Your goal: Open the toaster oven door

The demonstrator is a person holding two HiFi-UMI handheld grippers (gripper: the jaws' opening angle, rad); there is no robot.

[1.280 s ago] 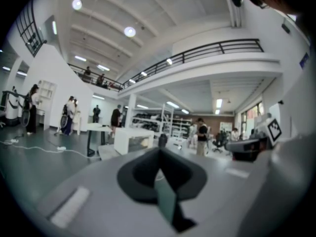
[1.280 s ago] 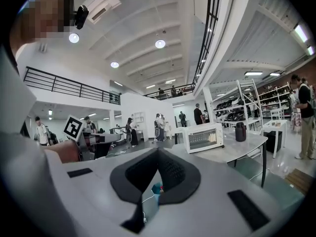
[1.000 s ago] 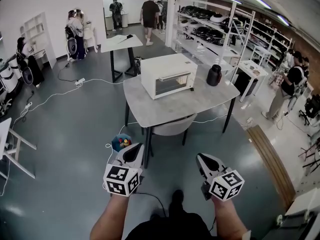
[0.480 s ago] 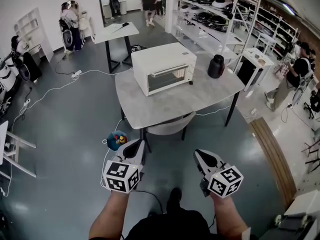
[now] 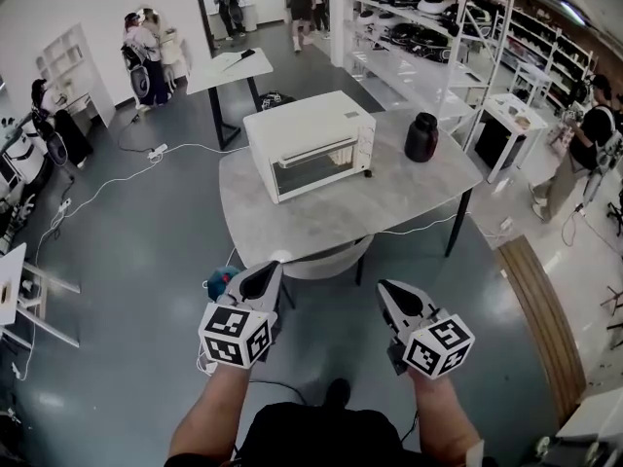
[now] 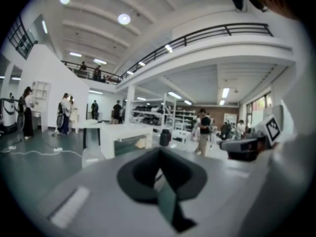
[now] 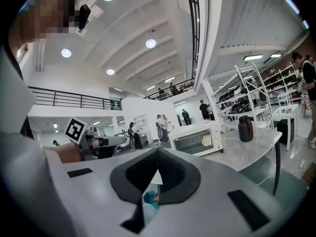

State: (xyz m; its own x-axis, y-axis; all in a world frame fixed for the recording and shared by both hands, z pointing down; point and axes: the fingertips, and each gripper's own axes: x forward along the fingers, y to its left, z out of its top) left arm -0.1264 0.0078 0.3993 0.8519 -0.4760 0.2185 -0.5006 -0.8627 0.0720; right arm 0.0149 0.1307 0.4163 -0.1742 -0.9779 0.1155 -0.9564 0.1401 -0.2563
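Observation:
The white toaster oven (image 5: 310,142) stands on the grey table (image 5: 341,207), its glass door closed and facing me. My left gripper (image 5: 266,277) and right gripper (image 5: 388,296) are held side by side over the floor, well short of the table's near edge, both shut with nothing in them. In the left gripper view the toaster oven (image 6: 126,138) is far ahead beyond the closed jaws. From the right gripper view the toaster oven (image 7: 197,137) sits on the table (image 7: 249,149), with the left gripper (image 7: 94,142) at the left.
A black jar (image 5: 421,136) stands on the table right of the oven. A pale chair (image 5: 326,257) is tucked under the near edge. A blue toy (image 5: 219,282) and cables lie on the floor. Shelving (image 5: 428,37) stands behind; several people stand around the room.
The table and toaster oven have drawn closer and sit lower in the head view. Both grippers have been carried forward together, still shut and empty.

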